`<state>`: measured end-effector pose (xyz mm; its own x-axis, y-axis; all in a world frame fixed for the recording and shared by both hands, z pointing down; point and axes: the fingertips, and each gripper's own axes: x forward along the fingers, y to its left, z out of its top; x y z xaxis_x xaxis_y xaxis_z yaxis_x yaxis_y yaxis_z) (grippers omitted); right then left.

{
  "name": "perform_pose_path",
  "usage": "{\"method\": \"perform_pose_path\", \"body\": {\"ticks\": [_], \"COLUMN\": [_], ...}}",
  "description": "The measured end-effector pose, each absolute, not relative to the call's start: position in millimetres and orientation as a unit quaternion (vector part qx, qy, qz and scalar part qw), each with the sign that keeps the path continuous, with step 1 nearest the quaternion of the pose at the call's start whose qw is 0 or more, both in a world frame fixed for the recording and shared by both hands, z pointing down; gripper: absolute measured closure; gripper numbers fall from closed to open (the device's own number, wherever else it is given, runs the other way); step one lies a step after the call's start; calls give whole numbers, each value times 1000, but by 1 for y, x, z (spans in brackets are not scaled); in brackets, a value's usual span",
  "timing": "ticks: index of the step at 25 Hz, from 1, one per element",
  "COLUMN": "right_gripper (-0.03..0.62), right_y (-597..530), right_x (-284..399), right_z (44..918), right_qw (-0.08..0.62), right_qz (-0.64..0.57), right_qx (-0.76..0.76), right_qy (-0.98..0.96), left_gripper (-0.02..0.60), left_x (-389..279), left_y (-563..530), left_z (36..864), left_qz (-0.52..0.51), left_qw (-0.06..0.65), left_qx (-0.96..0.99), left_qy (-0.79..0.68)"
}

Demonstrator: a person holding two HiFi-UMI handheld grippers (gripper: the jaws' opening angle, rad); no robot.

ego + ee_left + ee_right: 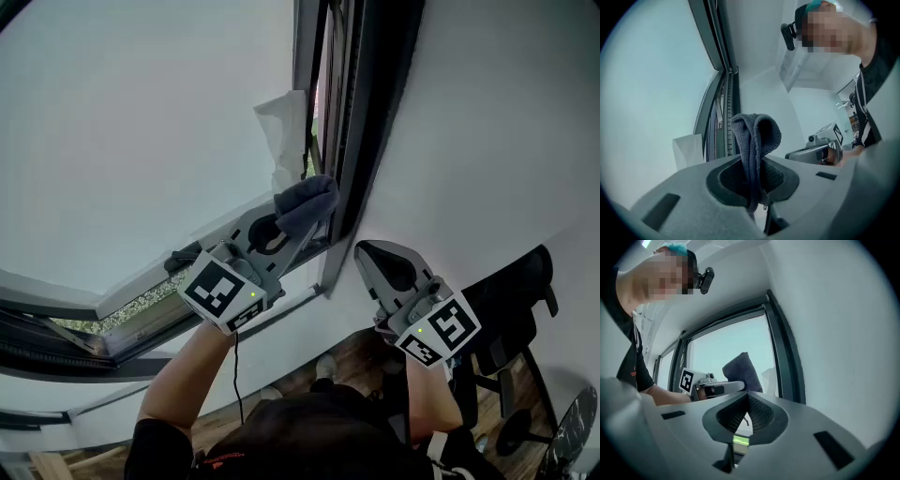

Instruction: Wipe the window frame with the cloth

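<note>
A dark grey cloth (306, 203) is bunched in my left gripper (298, 225), which is shut on it. The cloth's folded end (757, 131) sticks up past the jaws close to the dark window frame (361, 112); I cannot tell if it touches. In the right gripper view the cloth (740, 373) shows left of the frame's upright (787, 357). My right gripper (382, 255) hangs lower right against the white wall, jaws shut with nothing between them.
A white paper piece (286, 136) is stuck on the glass beside the frame. The open sash's lower rail (141, 300) runs down-left. A black office chair (511, 309) stands on the wooden floor at lower right. The white wall (497, 141) fills the right.
</note>
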<state>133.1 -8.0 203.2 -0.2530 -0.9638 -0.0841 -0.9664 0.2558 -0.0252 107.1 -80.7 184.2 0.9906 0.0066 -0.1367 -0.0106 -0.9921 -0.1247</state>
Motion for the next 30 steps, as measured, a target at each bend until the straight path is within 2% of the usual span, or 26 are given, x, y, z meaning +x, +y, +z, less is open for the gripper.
{"method": "perform_pose_path", "body": {"ticks": [17, 23, 30], "right_gripper": [594, 594, 594], "right_y": [-10, -15, -20], "right_x": [156, 166, 174], "right_z": [185, 182, 178], "right_qw": [57, 67, 76], "right_qz": [23, 26, 30], "right_qx": [-614, -610, -604], "right_qy": [787, 789, 793], "left_gripper": [517, 517, 517], "left_x": [149, 159, 167], "left_y": [-91, -102, -101], "left_z": [99, 55, 26], "left_qz": [76, 99, 85], "left_qw": [122, 192, 204], "left_qx": [-990, -976, -975], "left_qy": [6, 11, 21]}}
